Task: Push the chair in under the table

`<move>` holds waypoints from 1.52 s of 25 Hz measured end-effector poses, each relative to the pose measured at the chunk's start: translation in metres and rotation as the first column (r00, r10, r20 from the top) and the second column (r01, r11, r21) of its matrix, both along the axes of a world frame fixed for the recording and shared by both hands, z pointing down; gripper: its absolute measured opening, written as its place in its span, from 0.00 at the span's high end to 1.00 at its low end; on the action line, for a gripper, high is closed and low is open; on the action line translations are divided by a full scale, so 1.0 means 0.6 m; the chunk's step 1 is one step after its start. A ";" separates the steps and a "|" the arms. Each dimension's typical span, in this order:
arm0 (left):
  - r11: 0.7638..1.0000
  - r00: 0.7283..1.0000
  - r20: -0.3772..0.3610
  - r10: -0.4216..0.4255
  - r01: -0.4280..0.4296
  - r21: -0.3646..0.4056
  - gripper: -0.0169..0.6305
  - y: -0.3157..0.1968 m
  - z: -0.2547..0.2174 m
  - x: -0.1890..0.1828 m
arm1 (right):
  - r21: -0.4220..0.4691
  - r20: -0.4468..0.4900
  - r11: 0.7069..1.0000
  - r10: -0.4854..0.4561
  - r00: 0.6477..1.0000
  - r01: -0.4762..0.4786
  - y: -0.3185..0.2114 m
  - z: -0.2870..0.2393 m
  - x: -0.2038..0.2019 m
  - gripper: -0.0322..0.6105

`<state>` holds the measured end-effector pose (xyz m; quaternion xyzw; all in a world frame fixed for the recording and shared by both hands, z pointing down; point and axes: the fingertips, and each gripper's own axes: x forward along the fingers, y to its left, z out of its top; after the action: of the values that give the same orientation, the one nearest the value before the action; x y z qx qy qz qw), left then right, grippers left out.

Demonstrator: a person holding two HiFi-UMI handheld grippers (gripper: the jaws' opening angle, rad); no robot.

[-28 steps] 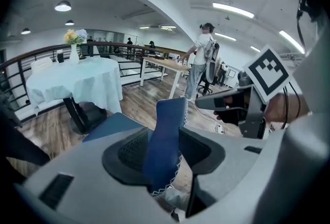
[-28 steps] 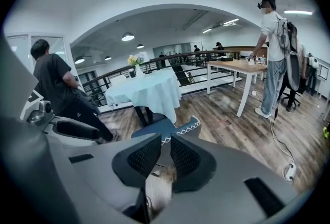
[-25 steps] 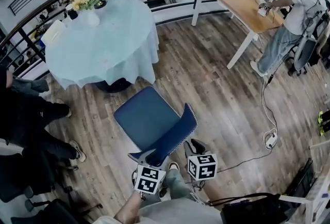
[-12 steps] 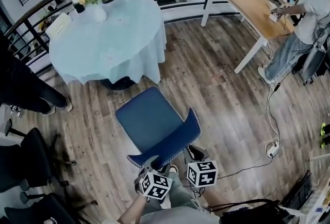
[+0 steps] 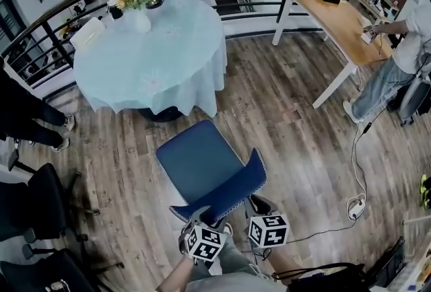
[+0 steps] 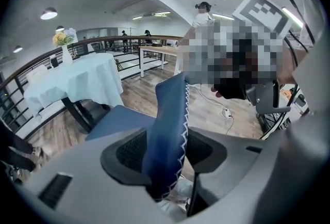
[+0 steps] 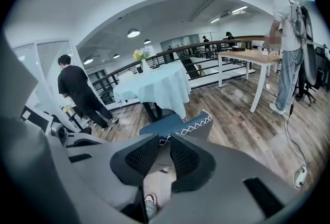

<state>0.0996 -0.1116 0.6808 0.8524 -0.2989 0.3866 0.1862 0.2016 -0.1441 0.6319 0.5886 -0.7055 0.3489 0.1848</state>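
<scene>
A round table in a pale blue cloth is the reference point. The blue chair, edged in white zigzag stitching, stands near the table with its seat facing it but not yet under it. At the chair's side away from the table, the left gripper straddles the backrest. Its jaws have just been opening and stand wide around the padded edge, likely readying a push. Just beyond, the right gripper waits empty, jaws a narrow slit apart.

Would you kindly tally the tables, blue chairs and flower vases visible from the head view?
Tables: 2, the round clothed table and the wooden table
Blue chair: 1
Flower vase: 1
Total: 4
</scene>
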 end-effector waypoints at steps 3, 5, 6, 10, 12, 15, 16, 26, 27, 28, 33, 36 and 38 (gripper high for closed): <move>1.000 1.000 -0.004 -0.010 0.010 -0.002 0.65 -0.022 0.001 0.006 | 0.002 0.001 1.000 -0.007 1.000 0.007 -0.025 0.000 0.005 0.82; 1.000 1.000 -0.005 -0.014 0.014 -0.001 0.65 -0.037 0.001 0.005 | 0.003 0.007 1.000 -0.016 1.000 0.016 -0.040 0.000 0.004 0.82; 1.000 1.000 -0.005 -0.015 0.015 0.001 0.65 -0.043 0.000 0.004 | 0.005 0.008 1.000 -0.019 1.000 0.019 -0.046 0.000 0.003 0.82; 1.000 1.000 -0.003 -0.019 0.019 0.015 0.65 -0.063 -0.001 0.000 | 0.019 0.009 1.000 -0.016 1.000 0.016 -0.065 -0.001 0.000 0.82; 0.999 1.000 -0.003 -0.023 0.023 0.022 0.65 -0.072 -0.002 0.001 | 0.022 0.009 1.000 -0.012 1.000 0.012 -0.073 -0.001 0.000 0.82; 0.999 1.000 -0.006 -0.023 0.023 0.025 0.65 -0.079 -0.002 0.002 | 0.022 0.009 1.000 -0.015 1.000 0.015 -0.082 -0.002 0.001 0.82; 1.000 1.000 -0.009 -0.019 0.019 0.023 0.65 -0.080 -0.002 0.002 | 0.020 0.009 1.000 -0.018 1.000 0.018 -0.083 -0.002 0.000 0.82; 1.000 1.000 -0.019 0.000 0.000 0.011 0.65 -0.102 0.003 -0.003 | -0.003 0.013 1.000 -0.015 1.000 0.015 -0.105 0.002 -0.006 0.83; 1.000 1.000 -0.019 0.001 -0.001 0.012 0.65 -0.106 0.003 -0.004 | -0.005 0.011 1.000 -0.017 1.000 0.017 -0.109 0.003 -0.007 0.83; 1.000 1.000 -0.018 0.004 -0.003 0.012 0.65 -0.109 0.003 -0.006 | -0.005 0.009 1.000 -0.018 1.000 0.018 -0.112 0.003 -0.009 0.83; 1.000 1.000 -0.015 0.016 -0.015 0.015 0.65 -0.120 0.002 -0.017 | -0.010 0.016 1.000 -0.014 1.000 0.014 -0.122 0.002 -0.020 0.83; 1.000 1.000 -0.005 0.014 -0.014 0.024 0.65 -0.128 0.004 -0.022 | -0.013 0.017 1.000 -0.015 1.000 0.016 -0.128 0.004 -0.024 0.83; 1.000 1.000 -0.001 0.014 -0.014 0.027 0.65 -0.135 0.004 -0.026 | -0.013 0.019 1.000 -0.014 1.000 0.014 -0.135 0.004 -0.027 0.83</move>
<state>0.0841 -0.1928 0.6834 0.8571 -0.2980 0.3833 0.1721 0.1852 -0.2248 0.6341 0.5791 -0.7090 0.3576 0.1847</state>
